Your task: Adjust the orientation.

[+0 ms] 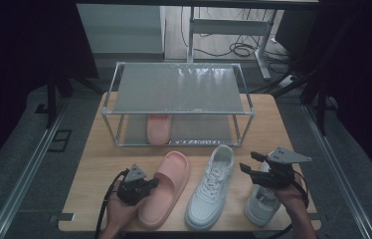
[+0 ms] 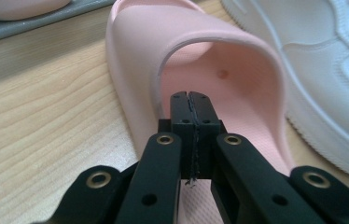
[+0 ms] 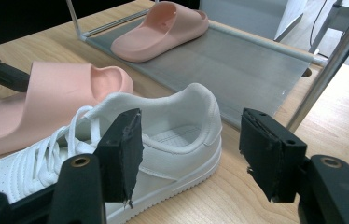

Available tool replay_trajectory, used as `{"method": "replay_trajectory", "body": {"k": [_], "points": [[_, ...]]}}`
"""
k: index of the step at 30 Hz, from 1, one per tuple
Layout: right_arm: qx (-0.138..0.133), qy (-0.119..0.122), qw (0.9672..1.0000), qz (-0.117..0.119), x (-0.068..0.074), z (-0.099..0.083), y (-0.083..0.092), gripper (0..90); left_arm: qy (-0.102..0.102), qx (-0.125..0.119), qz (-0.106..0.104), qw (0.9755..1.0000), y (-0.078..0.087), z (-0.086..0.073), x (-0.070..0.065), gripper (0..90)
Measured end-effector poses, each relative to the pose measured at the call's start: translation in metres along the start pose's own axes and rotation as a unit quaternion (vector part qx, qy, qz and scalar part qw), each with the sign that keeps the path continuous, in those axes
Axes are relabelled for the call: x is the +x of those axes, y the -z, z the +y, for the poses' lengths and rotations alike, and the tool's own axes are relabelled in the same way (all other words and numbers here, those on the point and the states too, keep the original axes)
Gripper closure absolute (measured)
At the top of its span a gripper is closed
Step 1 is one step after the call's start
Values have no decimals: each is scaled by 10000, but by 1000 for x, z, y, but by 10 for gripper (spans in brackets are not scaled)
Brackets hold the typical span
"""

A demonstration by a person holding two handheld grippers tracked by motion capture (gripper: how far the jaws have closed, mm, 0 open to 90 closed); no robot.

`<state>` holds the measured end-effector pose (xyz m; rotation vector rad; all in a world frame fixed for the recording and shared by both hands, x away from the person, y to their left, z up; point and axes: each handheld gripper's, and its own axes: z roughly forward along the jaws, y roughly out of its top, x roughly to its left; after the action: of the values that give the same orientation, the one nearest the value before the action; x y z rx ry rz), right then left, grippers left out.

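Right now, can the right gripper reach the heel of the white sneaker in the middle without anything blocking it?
Probably yes. The right gripper is open, and the white sneaker heel lies just ahead of its jaws with nothing between them.

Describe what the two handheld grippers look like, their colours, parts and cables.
Both the left gripper and the right gripper are black, each topped by a grey three-cornered plate, with a black cable trailing back. Their linkage arms carry brass-coloured rivets. The fingers end in dark, rough-edged pads.

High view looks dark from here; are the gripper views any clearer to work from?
High view: dim and soft, surroundings nearly black, sheen on the rack's top shelf. Left gripper view: bright, pink slipper sharp. Right gripper view: white sneaker crisp.
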<state>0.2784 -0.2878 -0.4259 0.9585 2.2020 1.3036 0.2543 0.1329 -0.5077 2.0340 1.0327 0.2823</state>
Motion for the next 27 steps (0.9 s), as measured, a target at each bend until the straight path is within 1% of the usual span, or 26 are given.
{"method": "replay_trajectory", "body": {"k": [3,9,14,16,19,22,27], "points": [[-1,4,10000,-5,0,0,-1,400,-18,7,37,10000,-3,2,1,900],[-6,-10,10000,-5,-1,-1,-1,400,15,11,104,9999,-5,5,4,900],[-8,-7,10000,-6,-1,0,1,400,92,-38,127,9999,-5,8,10,900],[-8,-11,10000,-9,-1,0,1,400,155,-82,150,9997,-4,9,12,900],[-3,-9,10000,-2,-1,-1,0,400,150,-99,130,9998,-3,9,12,900],[29,-4,10000,-8,-1,-1,-1,400,159,-140,52,9998,2,9,10,900],[-15,-14,10000,-11,-1,-1,0,400,230,-243,-165,9993,13,7,8,894]]}}
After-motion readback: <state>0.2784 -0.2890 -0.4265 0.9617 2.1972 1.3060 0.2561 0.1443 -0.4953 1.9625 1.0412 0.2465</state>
